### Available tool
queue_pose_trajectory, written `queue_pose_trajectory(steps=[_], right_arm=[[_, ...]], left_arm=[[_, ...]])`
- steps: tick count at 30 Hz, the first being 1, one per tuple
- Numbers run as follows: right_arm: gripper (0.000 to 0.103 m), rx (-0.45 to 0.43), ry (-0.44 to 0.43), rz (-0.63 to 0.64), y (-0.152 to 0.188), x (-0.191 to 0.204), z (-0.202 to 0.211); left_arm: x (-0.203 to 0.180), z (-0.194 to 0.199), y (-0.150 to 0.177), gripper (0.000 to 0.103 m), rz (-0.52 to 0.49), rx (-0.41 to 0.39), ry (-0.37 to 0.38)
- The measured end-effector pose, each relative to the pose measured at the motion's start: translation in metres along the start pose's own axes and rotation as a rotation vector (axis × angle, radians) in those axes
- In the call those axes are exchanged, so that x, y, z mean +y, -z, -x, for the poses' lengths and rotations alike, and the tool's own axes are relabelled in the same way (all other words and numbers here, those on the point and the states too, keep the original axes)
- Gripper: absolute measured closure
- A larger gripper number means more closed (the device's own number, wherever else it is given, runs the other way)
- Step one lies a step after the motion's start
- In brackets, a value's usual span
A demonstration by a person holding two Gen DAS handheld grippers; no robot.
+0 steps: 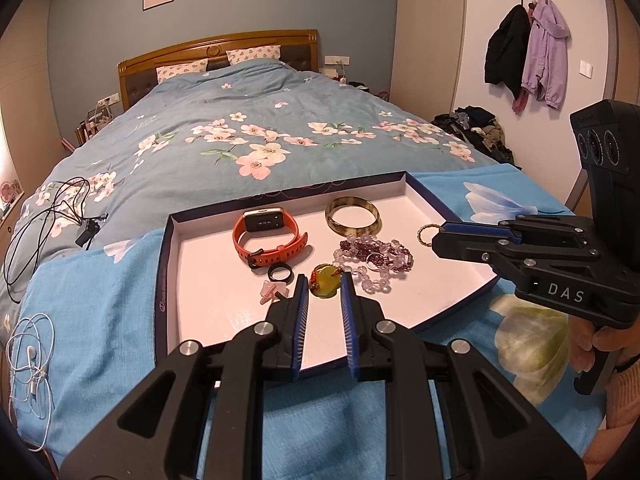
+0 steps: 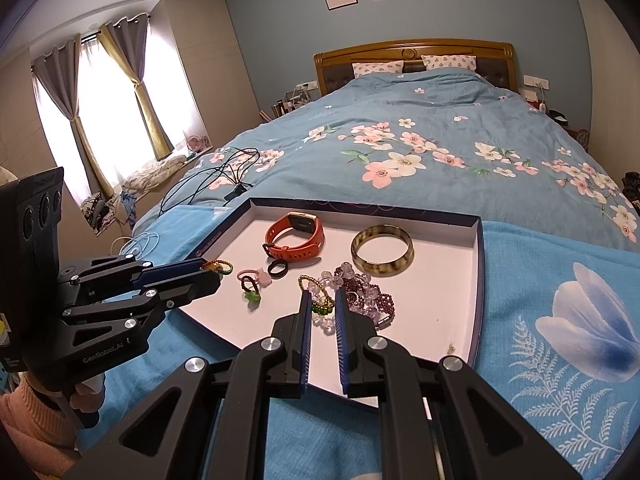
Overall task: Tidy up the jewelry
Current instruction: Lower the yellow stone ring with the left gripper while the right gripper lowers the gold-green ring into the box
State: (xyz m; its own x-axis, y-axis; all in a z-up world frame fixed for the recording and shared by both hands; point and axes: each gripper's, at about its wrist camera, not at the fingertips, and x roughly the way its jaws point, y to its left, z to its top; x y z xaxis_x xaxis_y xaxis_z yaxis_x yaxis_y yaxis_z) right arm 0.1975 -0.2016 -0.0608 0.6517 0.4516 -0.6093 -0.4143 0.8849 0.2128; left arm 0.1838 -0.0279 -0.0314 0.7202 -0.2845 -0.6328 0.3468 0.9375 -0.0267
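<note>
Left gripper, left wrist view: the left gripper (image 1: pixel 323 282) points down over the near part of the tray (image 1: pixel 161 280). Its jaws are nearly closed on a green-and-orange beaded piece (image 1: pixel 326 286), pinched at the fingertips.
Right gripper, left wrist view: the right gripper (image 1: pixel 435 237) reaches in from the right over the tray's right edge. Its jaws are almost fully closed on a gold beaded loop (image 1: pixel 425 235), most of which sticks out past the tips.
Tray contents, left wrist view: an orange smartwatch (image 1: pixel 266 236), a tortoiseshell bangle (image 1: pixel 352 216), a black ring (image 1: pixel 280 272), a pink ring (image 1: pixel 274 292) and a heap of purple and clear bead bracelets (image 1: pixel 374 260) lie on the white floor.
Right gripper, right wrist view: gold beads with a few green ones sit between the blue pads, above the bead heap. Whether the loop is clear of the heap cannot be told.
Left gripper, right wrist view: the beaded piece juts from the closed tips at the tray's left rim, clear of the floor.
Handling, beaded loops: probably light and limp. They sag and swing, and round beads may roll between the pads. Grip across the strand, not on a single bead.
Handling, bead heap: likely tangled. Lifting one strand may drag its neighbours.
Handling, bangle: appears rigid, smooth and possibly brittle. Grip across the band's wall.
Handling, smartwatch: the strap looks flexible. Take hold at the strap beside the case, not on the screen.
</note>
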Motion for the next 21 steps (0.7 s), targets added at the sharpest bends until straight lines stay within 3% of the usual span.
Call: queue_pose_trajectory(steps=[21], right_arm=[[0.093,0.044,0.012,-0.004,-0.005,-0.001,-0.018]], left_arm=[[0.002,-0.018,-0.001,0.086,0.018,0.034,-0.019]])
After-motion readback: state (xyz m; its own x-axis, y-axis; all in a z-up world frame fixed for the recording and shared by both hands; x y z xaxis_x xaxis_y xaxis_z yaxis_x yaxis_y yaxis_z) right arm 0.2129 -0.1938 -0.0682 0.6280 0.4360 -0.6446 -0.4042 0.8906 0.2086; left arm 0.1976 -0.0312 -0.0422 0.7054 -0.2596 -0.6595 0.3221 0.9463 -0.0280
